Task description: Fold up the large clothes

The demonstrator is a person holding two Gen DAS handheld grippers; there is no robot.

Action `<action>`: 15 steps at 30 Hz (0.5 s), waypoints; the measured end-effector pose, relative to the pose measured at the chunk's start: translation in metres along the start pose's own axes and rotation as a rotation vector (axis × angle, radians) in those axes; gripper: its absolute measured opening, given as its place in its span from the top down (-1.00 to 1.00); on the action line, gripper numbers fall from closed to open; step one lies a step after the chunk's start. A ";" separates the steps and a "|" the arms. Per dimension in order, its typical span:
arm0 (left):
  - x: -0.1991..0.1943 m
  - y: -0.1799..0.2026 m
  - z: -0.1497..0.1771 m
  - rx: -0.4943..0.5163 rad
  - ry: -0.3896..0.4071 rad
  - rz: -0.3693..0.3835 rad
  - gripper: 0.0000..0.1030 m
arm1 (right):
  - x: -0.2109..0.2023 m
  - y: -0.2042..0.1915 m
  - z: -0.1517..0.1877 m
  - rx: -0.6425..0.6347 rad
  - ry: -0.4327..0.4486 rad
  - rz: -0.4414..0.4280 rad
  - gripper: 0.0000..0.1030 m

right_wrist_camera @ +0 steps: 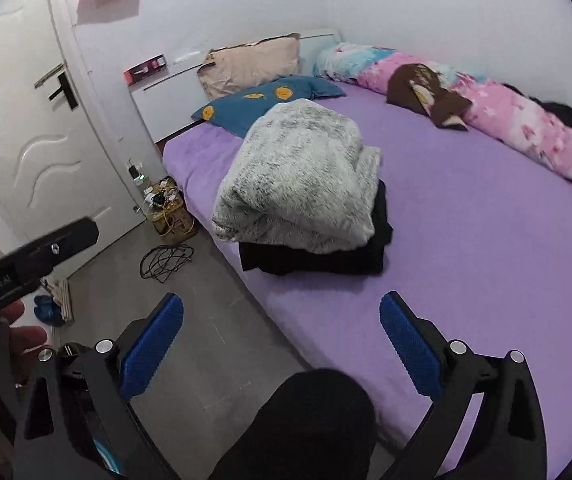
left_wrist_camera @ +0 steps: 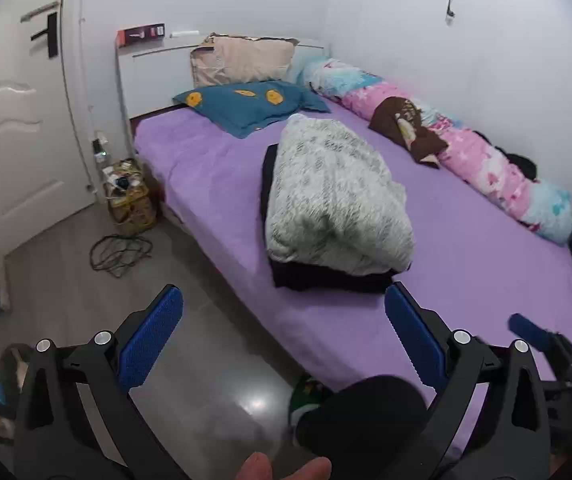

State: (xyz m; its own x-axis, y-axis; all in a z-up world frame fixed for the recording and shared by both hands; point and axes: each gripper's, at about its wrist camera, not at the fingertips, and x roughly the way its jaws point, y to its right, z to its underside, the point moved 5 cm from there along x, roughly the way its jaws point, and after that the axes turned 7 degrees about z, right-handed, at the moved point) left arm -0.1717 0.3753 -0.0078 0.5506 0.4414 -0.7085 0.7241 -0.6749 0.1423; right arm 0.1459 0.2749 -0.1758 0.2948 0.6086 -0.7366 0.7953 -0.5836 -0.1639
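Two tools are in view, and neither has hold of anything. Going from left to right: the left tool (left_wrist_camera: 284,334) hangs over the floor at the near edge of the bed (left_wrist_camera: 466,248), its blue pads (left_wrist_camera: 152,334) spread wide with only floor and mattress edge between them. The right tool (right_wrist_camera: 282,338) is beside it, just as wide open and just as empty, and it too is well short of the clothes.

Judging by how things lie, the folding looks largely done for what is on show. A fluffy white-and-grey garment (left_wrist_camera: 334,200) sits in a thick, rounded bundle on top of a flat black garment (left_wrist_camera: 326,278), the pair making a stack on the purple sheet toward the floor-side edge of the bed, below the blue pillow (left_wrist_camera: 246,104). The black piece shows squared edges; the pale one is bulkier and its upper end looks loosely tucked, so it may want a tidier last fold, though the fisheye view makes that hard to judge. Further right, along the wall, a brown garment (left_wrist_camera: 406,128) lies crumpled on the rolled pink quilt (left_wrist_camera: 482,160), and it is probably what is left to fold.
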 end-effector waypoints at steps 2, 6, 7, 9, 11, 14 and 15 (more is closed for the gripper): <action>-0.006 0.003 0.011 0.008 0.000 -0.015 -0.88 | -0.004 0.004 0.006 -0.003 0.005 0.029 -0.88; -0.013 0.008 0.028 0.025 0.007 -0.064 -0.88 | -0.014 0.014 0.013 0.030 0.028 0.067 -0.88; -0.015 0.008 0.032 0.033 0.014 -0.083 -0.88 | -0.015 0.016 0.013 0.030 0.035 0.074 -0.88; -0.017 0.008 0.036 0.034 0.019 -0.098 -0.88 | -0.018 0.019 0.015 0.030 0.038 0.082 -0.88; -0.018 0.006 0.040 0.032 0.014 -0.115 -0.88 | -0.021 0.020 0.018 0.035 0.043 0.082 -0.88; -0.019 0.006 0.045 0.038 0.001 -0.137 -0.88 | -0.023 0.020 0.022 0.028 0.045 0.084 -0.88; -0.018 0.006 0.046 0.046 -0.005 -0.139 -0.88 | -0.024 0.020 0.023 0.025 0.045 0.084 -0.88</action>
State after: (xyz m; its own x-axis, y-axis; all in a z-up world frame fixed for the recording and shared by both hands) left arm -0.1959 0.3363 -0.0258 0.4439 0.5297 -0.7228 0.7737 -0.6335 0.0109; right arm 0.1425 0.2364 -0.1765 0.3839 0.5798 -0.7187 0.7536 -0.6464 -0.1190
